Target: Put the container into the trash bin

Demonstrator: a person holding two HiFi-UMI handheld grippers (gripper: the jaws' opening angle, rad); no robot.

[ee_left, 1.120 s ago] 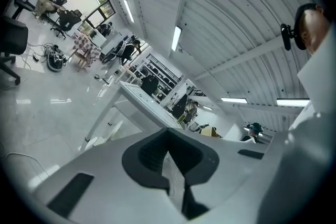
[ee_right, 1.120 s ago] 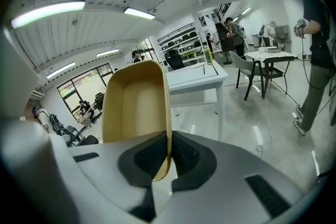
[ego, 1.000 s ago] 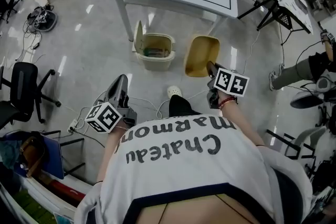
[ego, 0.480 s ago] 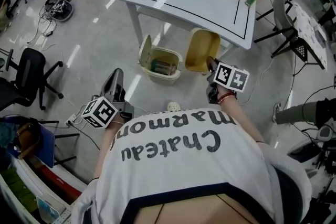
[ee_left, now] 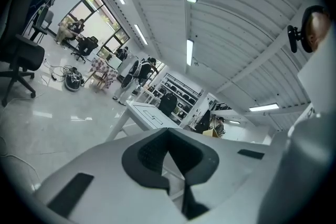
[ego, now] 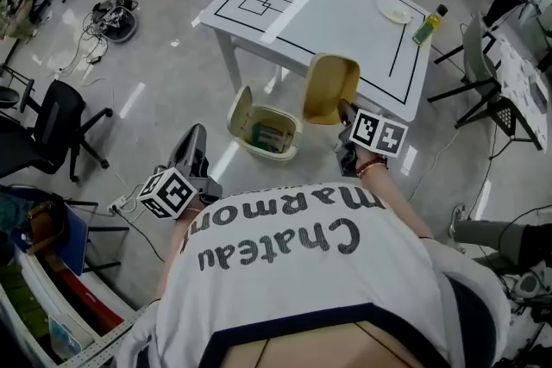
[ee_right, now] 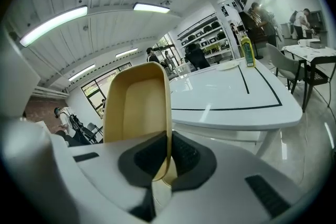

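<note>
**Item 1: container** (ego: 330, 86). Tan open tub. You held it off the floor by one wall, pinched edge-on in your right gripper (ego: 343, 109). That rim grip probably left the body free to tip or drop. It sat just right of the bin's mouth, not yet inside.

**Item 2: trash bin** (ego: 269, 152). It stood on the floor by the white table (ego: 345, 4), lid flipped up to receive, with some contents already inside.

**Item 3: left gripper** (ego: 195, 138). Jaws pressed together on nothing, parked low at your side, apparently spare.
</note>
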